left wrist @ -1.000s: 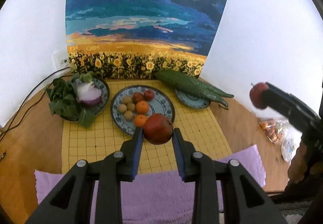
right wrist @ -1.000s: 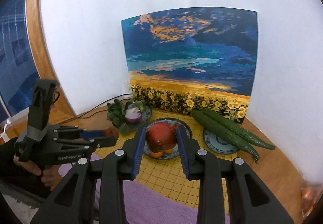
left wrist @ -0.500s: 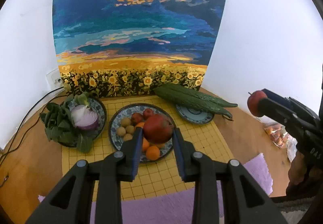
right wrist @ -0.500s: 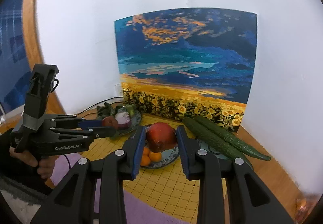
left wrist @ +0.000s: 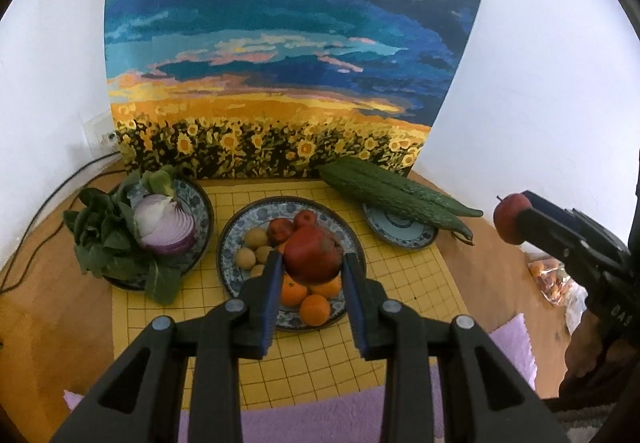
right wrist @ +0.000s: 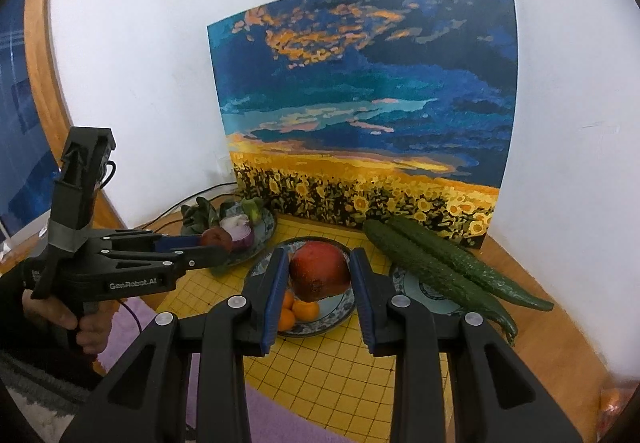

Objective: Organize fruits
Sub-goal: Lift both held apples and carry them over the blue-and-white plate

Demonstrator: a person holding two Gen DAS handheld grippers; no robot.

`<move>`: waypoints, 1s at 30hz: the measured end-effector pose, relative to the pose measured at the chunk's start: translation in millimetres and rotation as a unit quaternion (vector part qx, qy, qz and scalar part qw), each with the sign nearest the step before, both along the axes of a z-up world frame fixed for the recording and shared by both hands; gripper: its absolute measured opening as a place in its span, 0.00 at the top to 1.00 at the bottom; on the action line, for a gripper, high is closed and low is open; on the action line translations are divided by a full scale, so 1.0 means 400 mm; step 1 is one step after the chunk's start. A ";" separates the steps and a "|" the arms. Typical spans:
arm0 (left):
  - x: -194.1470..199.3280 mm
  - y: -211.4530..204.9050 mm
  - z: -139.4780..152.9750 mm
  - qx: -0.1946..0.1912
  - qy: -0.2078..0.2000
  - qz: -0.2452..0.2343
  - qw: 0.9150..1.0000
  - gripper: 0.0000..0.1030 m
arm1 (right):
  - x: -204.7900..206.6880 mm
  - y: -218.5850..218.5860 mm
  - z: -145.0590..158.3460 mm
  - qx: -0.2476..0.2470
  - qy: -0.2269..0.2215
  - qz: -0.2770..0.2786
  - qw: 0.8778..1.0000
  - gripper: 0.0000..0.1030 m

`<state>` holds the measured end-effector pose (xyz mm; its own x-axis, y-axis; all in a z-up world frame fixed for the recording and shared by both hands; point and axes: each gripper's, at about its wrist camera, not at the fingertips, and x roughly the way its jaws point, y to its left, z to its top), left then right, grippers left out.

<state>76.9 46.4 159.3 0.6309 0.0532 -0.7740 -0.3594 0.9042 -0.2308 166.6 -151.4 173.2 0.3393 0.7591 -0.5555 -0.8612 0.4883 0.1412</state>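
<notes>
My left gripper (left wrist: 310, 261) is shut on a dark red fruit (left wrist: 314, 254) and holds it above the blue patterned fruit plate (left wrist: 236, 235). That plate holds oranges (left wrist: 315, 309), small tan fruits (left wrist: 255, 238) and small red fruits (left wrist: 306, 218). My right gripper (right wrist: 319, 274) is shut on a red fruit (right wrist: 319, 272), held in the air in front of the same plate (right wrist: 340, 305). In the left wrist view the right gripper (left wrist: 520, 215) shows at the right edge with its red fruit (left wrist: 510, 217). In the right wrist view the left gripper (right wrist: 218, 243) shows at the left.
A plate with leafy greens (left wrist: 104, 239) and half a red onion (left wrist: 166, 223) stands left of the fruit plate. Two cucumbers (left wrist: 392, 195) lie across a small plate (left wrist: 400, 229) on the right. A sunflower painting (left wrist: 280, 63) leans on the wall. A yellow grid mat (left wrist: 320, 355) and purple cloth (left wrist: 516, 347) cover the table.
Both grippers have moved forward toward the plates with their fruits held. The left gripper's fruit now hangs over the fruit plate.
</notes>
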 end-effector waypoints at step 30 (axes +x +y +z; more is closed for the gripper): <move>0.107 0.047 -0.155 -0.036 0.048 0.002 0.998 0.70 | 0.107 0.172 -0.169 -0.060 0.062 0.023 0.996 0.68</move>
